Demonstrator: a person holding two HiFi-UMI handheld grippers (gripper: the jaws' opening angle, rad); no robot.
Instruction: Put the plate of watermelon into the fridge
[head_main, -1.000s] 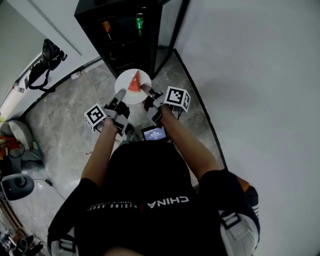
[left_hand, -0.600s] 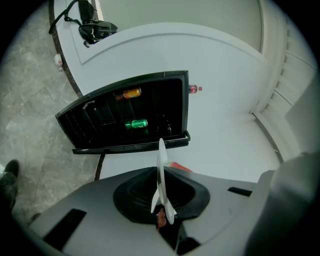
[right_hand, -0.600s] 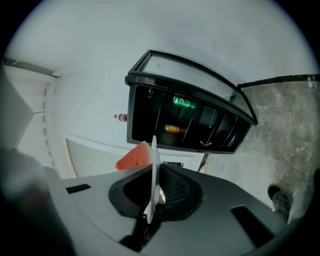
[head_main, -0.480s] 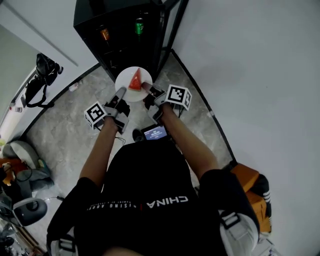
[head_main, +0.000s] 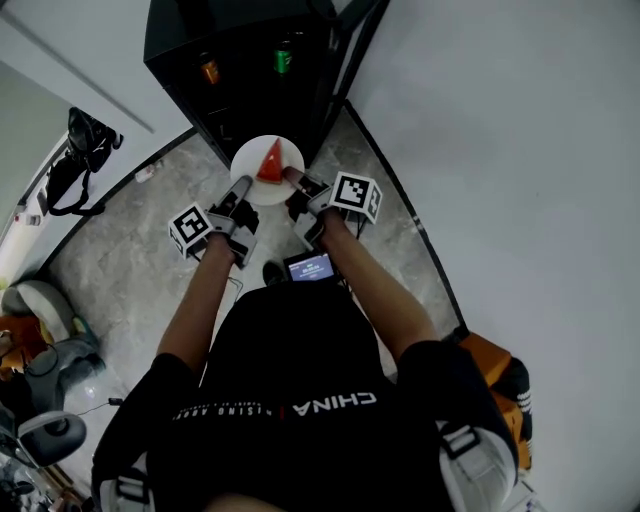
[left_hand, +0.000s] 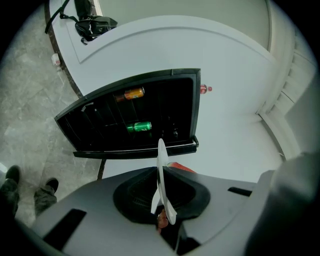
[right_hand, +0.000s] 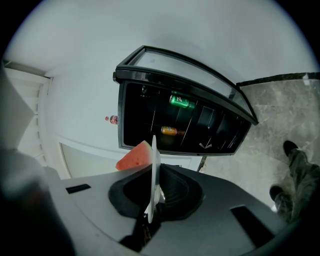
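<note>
A grey marbled floor (head_main: 130, 270) runs between white walls, and on it stands a black fridge (head_main: 240, 95) with its door swung open and its dark shelves showing. A person in a black shirt (head_main: 290, 400) stands facing the fridge with both arms stretched forward. The left gripper (head_main: 238, 195) and the right gripper (head_main: 295, 180), each bearing a cube with square markers, hold opposite sides of a round white plate (head_main: 247, 160). Each gripper's own view shows the plate edge-on between its jaws, which are closed down on the rim. The plate hangs level in the air just in front of the open fridge, above the floor and outside the shelves. A small lit screen (head_main: 309, 266) sits at the person's waist. On the plate lies one red wedge of watermelon (head_main: 270, 165), pointing toward the fridge. Inside the fridge lie a green can (head_main: 283, 60) and an orange can (head_main: 209, 71), on their sides and well apart.
</note>
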